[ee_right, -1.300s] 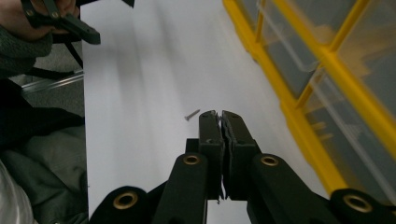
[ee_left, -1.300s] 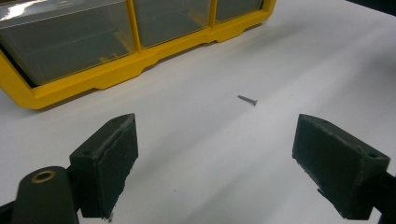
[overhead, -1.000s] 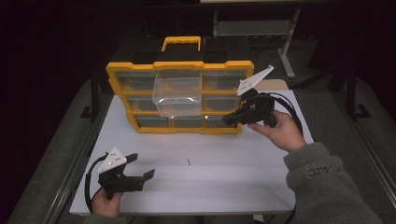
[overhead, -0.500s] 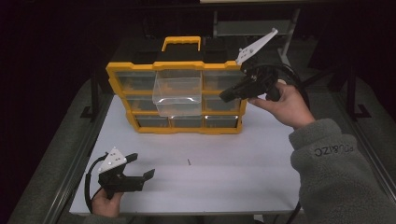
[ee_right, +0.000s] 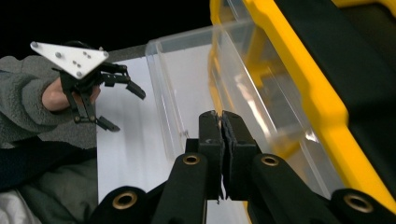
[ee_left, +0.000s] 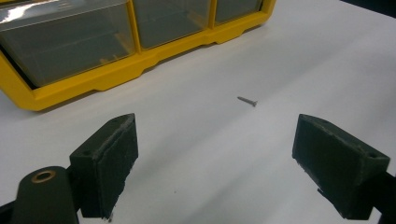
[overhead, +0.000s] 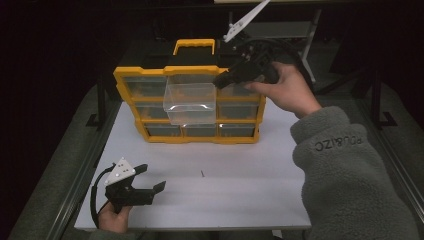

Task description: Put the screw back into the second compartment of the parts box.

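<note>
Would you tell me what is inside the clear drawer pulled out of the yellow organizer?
The clear drawer looks empty; only white table shows through it in the right gripper view. Its floor near the organizer is hidden.

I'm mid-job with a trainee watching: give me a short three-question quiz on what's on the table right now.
1. True or false: the right gripper has its jaws wide open.
2. Which drawer of the yellow organizer is pulled out? A) top middle B) bottom left C) bottom right
3. What small thing lies on the white table ahead of the left gripper?

Key
1. False: the jaws are shut, pads together, nothing visible between them.
2. A: the clear top-middle drawer sticks out toward the person.
3. A single screw, lying loose between the open left gripper and the organizer.
</note>
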`<state>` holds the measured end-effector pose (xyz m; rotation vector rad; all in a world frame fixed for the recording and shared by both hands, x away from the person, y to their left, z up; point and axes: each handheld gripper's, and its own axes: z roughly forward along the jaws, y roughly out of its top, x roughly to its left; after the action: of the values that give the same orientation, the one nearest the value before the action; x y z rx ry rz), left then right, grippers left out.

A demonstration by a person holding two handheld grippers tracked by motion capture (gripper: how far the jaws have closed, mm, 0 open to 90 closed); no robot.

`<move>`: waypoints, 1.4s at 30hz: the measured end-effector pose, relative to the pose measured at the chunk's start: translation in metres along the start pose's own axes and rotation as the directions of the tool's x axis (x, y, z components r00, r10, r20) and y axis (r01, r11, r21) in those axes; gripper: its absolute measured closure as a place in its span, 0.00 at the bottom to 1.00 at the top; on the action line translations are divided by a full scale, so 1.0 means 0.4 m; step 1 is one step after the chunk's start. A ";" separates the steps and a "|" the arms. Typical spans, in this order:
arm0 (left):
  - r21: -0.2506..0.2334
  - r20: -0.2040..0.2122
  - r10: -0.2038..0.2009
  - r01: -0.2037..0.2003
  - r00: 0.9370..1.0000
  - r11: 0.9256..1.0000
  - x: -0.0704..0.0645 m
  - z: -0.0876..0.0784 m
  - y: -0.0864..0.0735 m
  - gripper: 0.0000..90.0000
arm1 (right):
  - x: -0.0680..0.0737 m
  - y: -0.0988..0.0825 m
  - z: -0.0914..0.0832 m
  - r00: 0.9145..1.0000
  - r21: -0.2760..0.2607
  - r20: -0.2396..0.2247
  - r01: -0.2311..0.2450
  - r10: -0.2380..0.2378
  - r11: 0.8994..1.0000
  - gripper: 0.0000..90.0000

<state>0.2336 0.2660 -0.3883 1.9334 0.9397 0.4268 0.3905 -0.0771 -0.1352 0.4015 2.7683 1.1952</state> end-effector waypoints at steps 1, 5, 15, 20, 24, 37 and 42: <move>0.010 -0.001 0.000 0.000 1.000 1.000 0.000 -0.002 0.001 0.15 | 0.002 0.010 0.009 1.000 -0.001 -0.006 0.005 -0.005 1.000 0.96; 0.009 0.000 0.001 -0.001 1.000 1.000 0.001 -0.003 0.001 0.15 | 0.006 0.039 0.054 1.000 0.020 -0.013 0.010 -0.010 1.000 0.96; 0.001 -0.002 0.011 -0.011 1.000 1.000 0.003 -0.005 0.002 0.16 | 0.002 0.061 0.156 0.999 0.068 -0.046 0.008 -0.005 0.998 0.95; -0.003 0.000 0.006 -0.006 1.000 1.000 0.004 -0.005 0.002 0.15 | 0.001 0.065 0.183 0.999 0.084 -0.050 0.009 -0.005 0.996 0.89; -0.002 0.000 0.013 -0.013 1.000 1.000 0.004 -0.007 0.003 0.16 | 0.002 0.064 0.179 0.999 0.074 -0.044 0.008 -0.005 0.997 0.89; 0.009 -0.004 0.021 -0.021 1.000 1.000 0.004 -0.007 0.003 0.16 | 0.001 0.012 0.036 1.000 0.017 0.008 -0.015 0.015 1.000 0.84; 0.005 -0.005 0.017 -0.017 1.000 1.000 0.002 -0.005 0.002 0.16 | 0.006 -0.037 -0.025 0.999 -0.006 0.023 -0.043 0.043 0.999 0.82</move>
<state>0.2334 0.2674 -0.3866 1.9467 0.9283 0.4401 0.3832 -0.0930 -0.1390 0.4739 2.7496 1.1999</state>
